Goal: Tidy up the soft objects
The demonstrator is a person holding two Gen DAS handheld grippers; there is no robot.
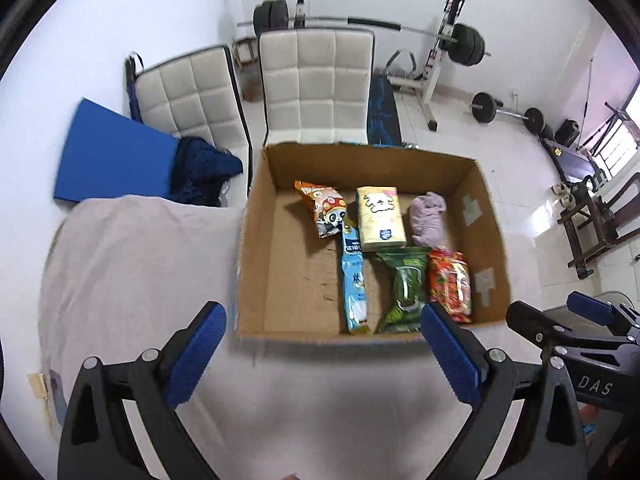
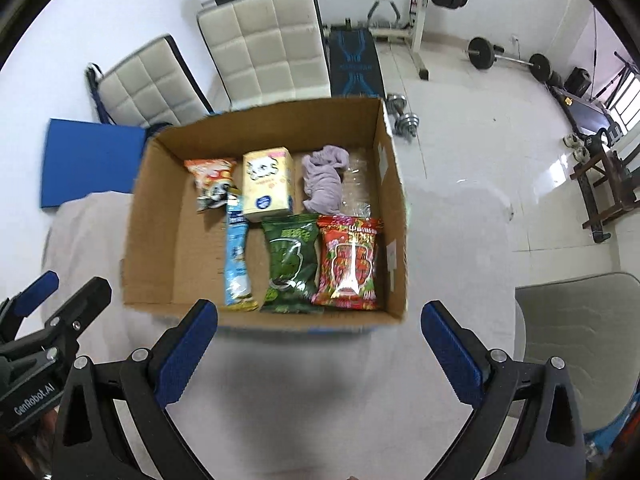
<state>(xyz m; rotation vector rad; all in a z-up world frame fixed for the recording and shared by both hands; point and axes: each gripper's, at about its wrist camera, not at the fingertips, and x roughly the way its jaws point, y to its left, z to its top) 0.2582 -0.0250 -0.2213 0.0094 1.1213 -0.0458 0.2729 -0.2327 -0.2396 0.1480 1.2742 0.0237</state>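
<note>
An open cardboard box (image 1: 256,240) (image 2: 152,216) stands on a table covered with a pale cloth. Inside lie a panda snack bag (image 1: 326,210) (image 2: 212,186), a yellow tissue pack (image 1: 380,218) (image 2: 268,184), a lilac cloth (image 1: 428,218) (image 2: 324,180), a long blue packet (image 1: 354,280) (image 2: 238,256), a green bag (image 1: 406,288) (image 2: 292,268) and a red bag (image 1: 450,284) (image 2: 348,264). My left gripper (image 1: 324,344) is open and empty in front of the box. My right gripper (image 2: 320,340) is open and empty, also before the box's near wall.
Two white padded chairs (image 1: 316,84) (image 2: 264,44) stand behind the table. A blue mat (image 1: 112,156) and dark clothing (image 1: 204,172) lie at the left. Weight benches and barbells (image 1: 464,40) fill the far floor. A grey chair seat (image 2: 580,332) is at the right.
</note>
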